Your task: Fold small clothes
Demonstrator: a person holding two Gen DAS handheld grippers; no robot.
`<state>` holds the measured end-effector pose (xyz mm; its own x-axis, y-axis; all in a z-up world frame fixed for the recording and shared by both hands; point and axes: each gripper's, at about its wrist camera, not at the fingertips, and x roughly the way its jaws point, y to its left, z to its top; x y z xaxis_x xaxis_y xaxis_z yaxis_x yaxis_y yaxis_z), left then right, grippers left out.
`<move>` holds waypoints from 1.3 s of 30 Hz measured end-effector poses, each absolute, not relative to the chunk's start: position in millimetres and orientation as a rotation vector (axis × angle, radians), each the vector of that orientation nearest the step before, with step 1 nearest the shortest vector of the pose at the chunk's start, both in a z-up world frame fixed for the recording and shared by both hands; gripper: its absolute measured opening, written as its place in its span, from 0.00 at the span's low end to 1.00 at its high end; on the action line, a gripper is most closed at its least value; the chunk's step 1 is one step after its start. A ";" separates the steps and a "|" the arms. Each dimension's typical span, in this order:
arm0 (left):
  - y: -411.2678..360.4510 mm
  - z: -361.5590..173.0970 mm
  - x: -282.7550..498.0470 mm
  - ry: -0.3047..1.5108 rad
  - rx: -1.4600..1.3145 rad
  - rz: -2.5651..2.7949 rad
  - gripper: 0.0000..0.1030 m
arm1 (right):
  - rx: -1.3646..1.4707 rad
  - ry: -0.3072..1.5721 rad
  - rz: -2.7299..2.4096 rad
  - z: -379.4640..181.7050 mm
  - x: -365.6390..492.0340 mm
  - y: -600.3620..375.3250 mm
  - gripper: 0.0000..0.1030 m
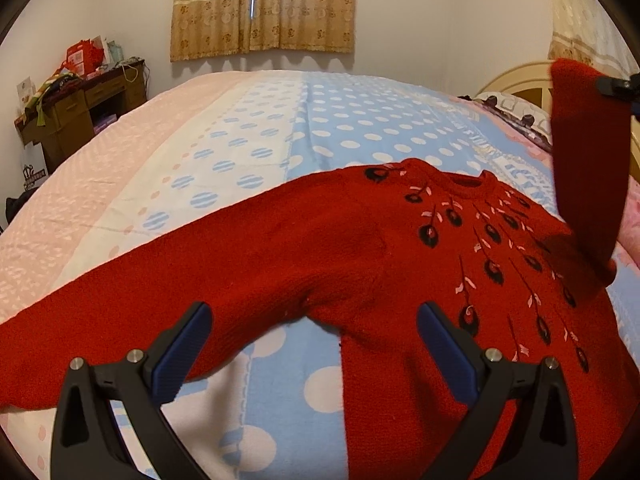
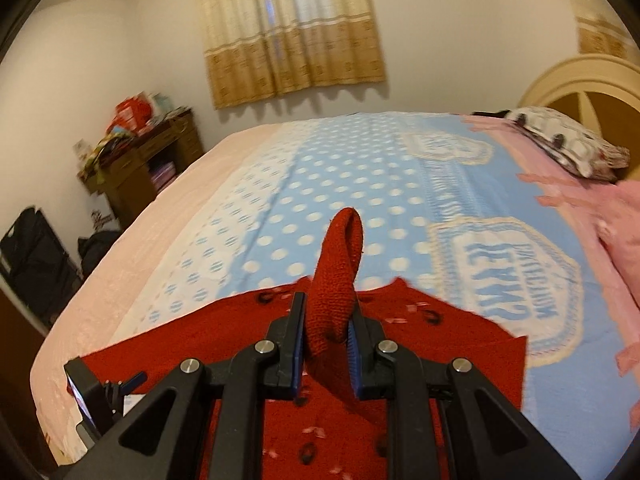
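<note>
A small red knit sweater [image 1: 360, 248] with black and pink embroidery lies face up on the bed. Its left sleeve [image 1: 140, 300] stretches out flat to the left. My left gripper [image 1: 312, 320] is open and empty, hovering just above the sweater's armpit area. My right gripper [image 2: 326, 320] is shut on the right sleeve [image 2: 336, 280] and holds it lifted above the sweater's body [image 2: 440, 344]. The raised sleeve [image 1: 584, 168] also shows in the left wrist view, hanging at the right edge.
The bed has a blue polka-dot blanket [image 1: 340, 120] with a pink edge [image 1: 80, 184]. A pillow [image 2: 560, 140] and curved headboard [image 2: 580, 80] are at the right. A cluttered wooden desk [image 1: 80, 100] stands against the far left wall. Curtains [image 1: 260, 8] hang behind.
</note>
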<state>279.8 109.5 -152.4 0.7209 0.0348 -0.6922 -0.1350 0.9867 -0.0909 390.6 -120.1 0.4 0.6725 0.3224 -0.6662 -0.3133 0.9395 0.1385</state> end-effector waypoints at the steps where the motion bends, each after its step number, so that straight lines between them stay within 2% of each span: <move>1: 111.4 -152.3 279.5 0.760 -0.147 0.098 1.00 | 0.009 0.762 0.371 -6.2 389.8 -111.8 0.17; 7: 120.1 -154.5 280.7 0.772 -0.157 0.141 1.00 | -0.044 0.822 0.450 -63.6 380.2 -60.7 0.18; 9: 121.9 -154.5 279.2 0.772 -0.164 0.140 1.00 | -0.053 0.858 0.477 -82.5 378.4 -51.7 0.21; 10: 121.7 -154.0 278.6 0.773 -0.162 0.134 1.00 | -0.047 0.888 0.498 -91.6 378.4 -50.6 0.33; 11: 121.8 -154.1 278.1 0.776 -0.161 0.127 1.00 | -0.042 0.915 0.514 -99.3 377.5 -52.8 0.58; 12: 122.1 -154.1 277.2 0.779 -0.159 0.126 1.00 | -0.043 0.929 0.517 -104.2 374.0 -56.5 0.69; 13: 122.2 -153.4 275.3 0.779 -0.157 0.122 1.00 | -0.044 0.929 0.516 -106.9 370.4 -61.3 0.75; 22: 111.7 -136.4 269.9 0.778 -0.118 0.025 1.00 | -0.167 0.917 0.325 -126.9 304.5 -161.9 0.75; 25: 101.1 -130.5 280.9 0.788 -0.126 -0.034 0.95 | -0.167 0.894 0.299 -131.2 282.8 -186.8 0.75; 30: 71.5 -135.1 305.0 0.852 -0.072 -0.089 0.77 | -0.191 0.880 0.306 -144.3 259.6 -198.0 0.75; 32: 59.5 -144.3 316.7 0.897 -0.060 -0.105 0.77 | -0.192 0.866 0.316 -143.8 254.6 -197.6 0.75; 34: 50.1 -153.3 326.7 0.921 -0.021 -0.089 0.64 | -0.194 0.838 0.324 -140.4 250.7 -198.1 0.75; 35: 47.1 -159.3 331.9 0.951 -0.025 -0.097 0.54 | -0.197 0.830 0.327 -140.0 248.7 -197.3 0.75; 36: 45.7 -165.3 337.3 0.984 -0.034 -0.105 0.34 | -0.201 0.819 0.329 -140.3 246.4 -196.5 0.75; 37: 45.9 -169.1 339.5 1.000 -0.053 -0.112 0.23 | -0.207 0.810 0.328 -141.6 244.3 -195.7 0.76; 39: 44.9 -165.9 337.9 0.987 -0.060 -0.105 0.09 | -0.213 0.805 0.329 -143.8 242.9 -194.0 0.77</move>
<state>337.9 44.9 -165.9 0.5463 -0.1159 -0.8295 0.0612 0.9933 -0.0985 242.9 -194.0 -143.8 0.6465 0.2061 -0.7346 -0.3668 0.9282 -0.0623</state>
